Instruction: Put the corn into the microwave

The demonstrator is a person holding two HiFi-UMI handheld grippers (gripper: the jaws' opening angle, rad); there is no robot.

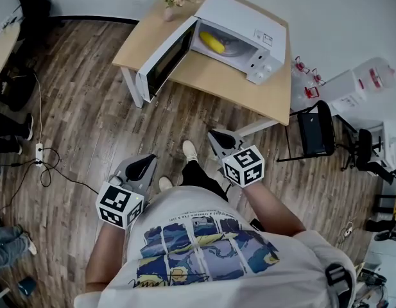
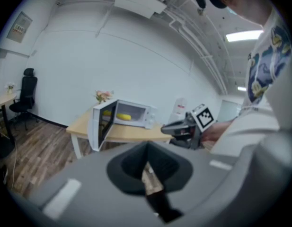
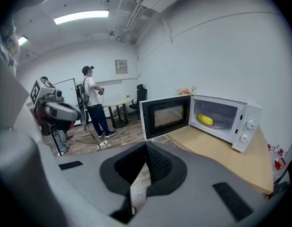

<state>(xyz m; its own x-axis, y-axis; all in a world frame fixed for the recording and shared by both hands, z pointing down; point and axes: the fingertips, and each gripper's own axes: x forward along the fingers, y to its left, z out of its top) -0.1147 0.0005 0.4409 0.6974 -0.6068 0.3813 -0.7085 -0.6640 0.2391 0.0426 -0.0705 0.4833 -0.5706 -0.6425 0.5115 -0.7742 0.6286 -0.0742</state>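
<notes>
- where was the corn (image 1: 212, 42)?
- upper middle, inside the microwave (image 1: 249, 18); placing looked done. my left tongs (image 1: 141, 167) and right tongs (image 1: 218, 138) were pressed together, empty. next: push the door (image 1: 162, 59) closed.

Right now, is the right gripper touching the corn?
Apart: head view shows the right gripper over the floor, well short of the corn lying inside the microwave.

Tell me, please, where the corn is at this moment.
In the head view the corn lies inside the open microwave, at top centre on the wooden table, just right of the microwave's open door.
</notes>
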